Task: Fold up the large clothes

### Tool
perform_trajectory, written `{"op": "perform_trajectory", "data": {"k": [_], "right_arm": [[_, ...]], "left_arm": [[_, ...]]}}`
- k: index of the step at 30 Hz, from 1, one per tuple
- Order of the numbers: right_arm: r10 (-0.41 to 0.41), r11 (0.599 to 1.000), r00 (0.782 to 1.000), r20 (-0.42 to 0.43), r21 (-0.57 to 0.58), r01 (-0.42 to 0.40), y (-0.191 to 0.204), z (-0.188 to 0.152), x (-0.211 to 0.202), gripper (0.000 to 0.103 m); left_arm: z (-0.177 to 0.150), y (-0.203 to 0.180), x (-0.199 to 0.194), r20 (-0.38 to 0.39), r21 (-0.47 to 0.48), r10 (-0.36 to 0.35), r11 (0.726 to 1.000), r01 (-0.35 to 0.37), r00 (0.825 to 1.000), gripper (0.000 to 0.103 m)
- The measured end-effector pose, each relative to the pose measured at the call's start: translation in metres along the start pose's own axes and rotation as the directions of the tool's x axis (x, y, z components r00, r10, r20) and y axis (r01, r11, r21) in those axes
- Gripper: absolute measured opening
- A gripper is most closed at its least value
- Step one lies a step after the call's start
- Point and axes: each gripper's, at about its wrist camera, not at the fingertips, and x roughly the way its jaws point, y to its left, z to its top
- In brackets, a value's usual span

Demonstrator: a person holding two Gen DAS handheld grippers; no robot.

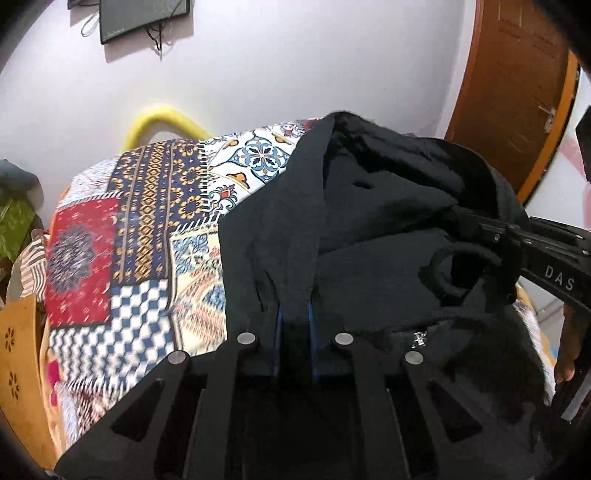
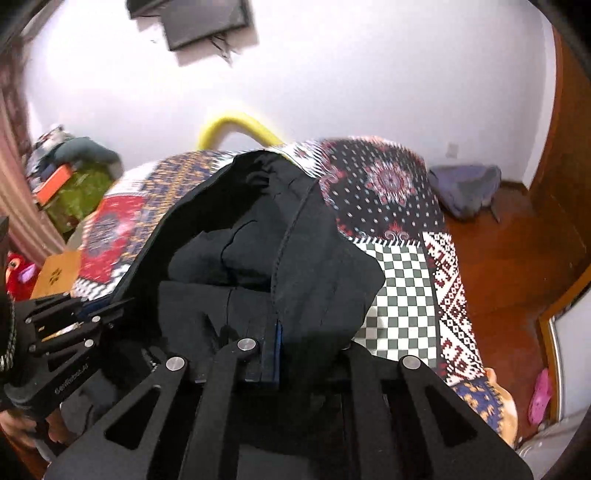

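A black hooded jacket (image 1: 369,236) is lifted over a bed covered with a patchwork bedspread (image 1: 147,229), its fabric bunched and draped between the two tools. The left gripper (image 1: 294,325) is clamped on a fold of the jacket, dark cloth pinched between its blue-edged fingers (image 1: 279,321). In the left wrist view a zipper pull (image 1: 419,338) glints just to the right of them, and the right gripper's body reaches in from the right edge, buried in the cloth.

The right gripper (image 2: 275,343) is likewise closed on the jacket, a seam edge running down into its narrow jaws, and the garment spreads up and back toward the far side of the bedspread (image 2: 406,295). The left gripper (image 2: 96,314) shows at the left of the right wrist view, touching the fabric.

Behind the bed, a yellow curved tube (image 2: 236,127) stands against the white wall (image 2: 369,74), a dark screen (image 2: 207,26) hangs on that wall, and a wooden door (image 1: 517,92) stands to the right.
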Motion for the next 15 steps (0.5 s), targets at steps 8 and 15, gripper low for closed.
{"op": "perform_trajectory", "data": {"k": [8, 15], "right_arm": [[0.036, 0.999, 0.999, 0.019, -0.037, -0.036, 0.012, -0.054, -0.047, 0.009], [0.047, 0.995, 0.999, -0.020, -0.087, -0.049, 0.029, -0.113, -0.061, 0.009]], "left_arm": [[-0.058, -0.008, -0.070, 0.034, -0.010, -0.051, 0.999, 0.051, 0.998, 0.010], [-0.127, -0.011, -0.075, -0.038, -0.042, -0.090, 0.995, 0.089, 0.995, 0.010]]}}
